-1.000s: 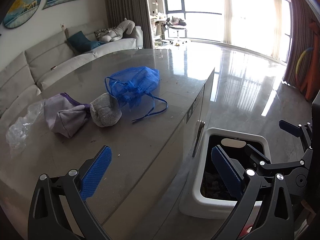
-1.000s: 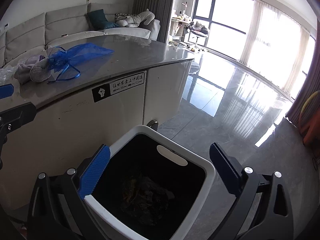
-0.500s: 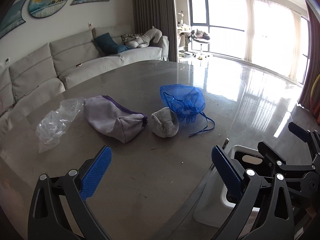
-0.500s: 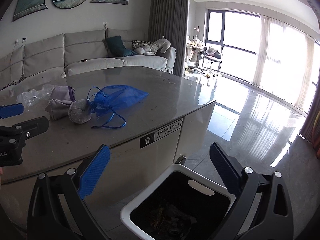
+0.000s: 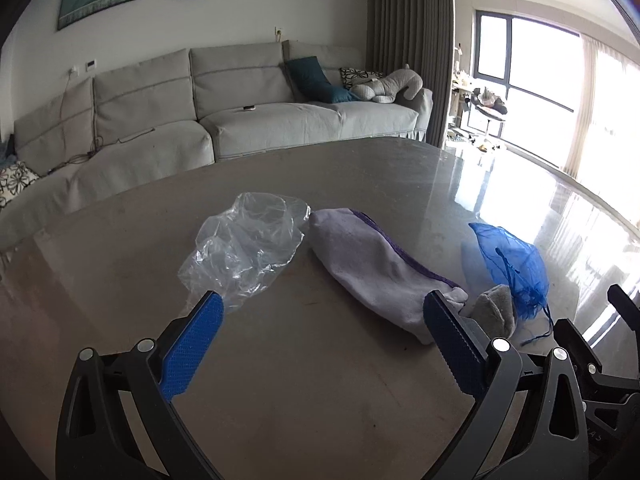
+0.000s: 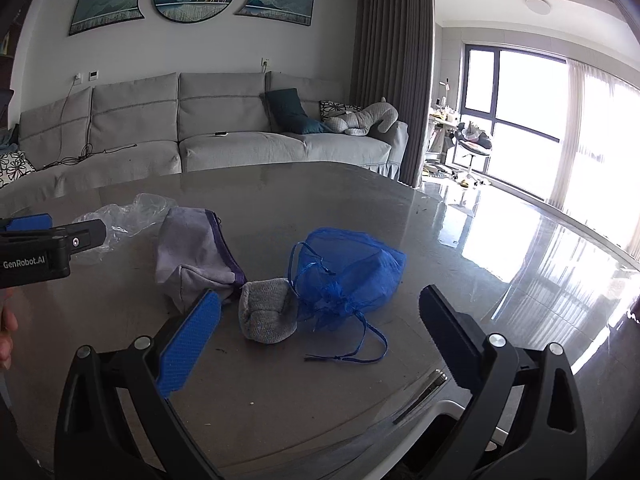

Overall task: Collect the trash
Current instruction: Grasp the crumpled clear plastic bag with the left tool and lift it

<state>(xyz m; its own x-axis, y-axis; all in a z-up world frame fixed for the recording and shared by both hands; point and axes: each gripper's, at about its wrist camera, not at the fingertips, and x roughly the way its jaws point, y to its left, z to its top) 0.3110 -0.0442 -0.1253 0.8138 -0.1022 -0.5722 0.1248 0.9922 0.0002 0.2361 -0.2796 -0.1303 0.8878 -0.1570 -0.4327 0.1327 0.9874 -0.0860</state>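
Observation:
On the grey table (image 5: 320,392) lie a crumpled clear plastic bag (image 5: 244,248), a lilac pouch with a purple zip (image 5: 372,272), a grey rolled sock (image 5: 494,312) and a blue mesh drawstring bag (image 5: 508,264). My left gripper (image 5: 320,344) is open and empty, above the table just short of the plastic bag and pouch. My right gripper (image 6: 320,340) is open and empty, facing the sock (image 6: 268,314) and the blue mesh bag (image 6: 348,276). The pouch (image 6: 192,252) and plastic bag (image 6: 128,216) lie further left, beside the left gripper (image 6: 48,240).
A white bin's rim (image 6: 448,406) shows below the table's near edge in the right wrist view. A grey sofa (image 5: 240,112) stands behind the table. Glossy floor and bright windows (image 6: 520,120) lie to the right.
Both grippers have risen and swung left from over the bin to over the table. The trash items now lie close in front. Both stay open.

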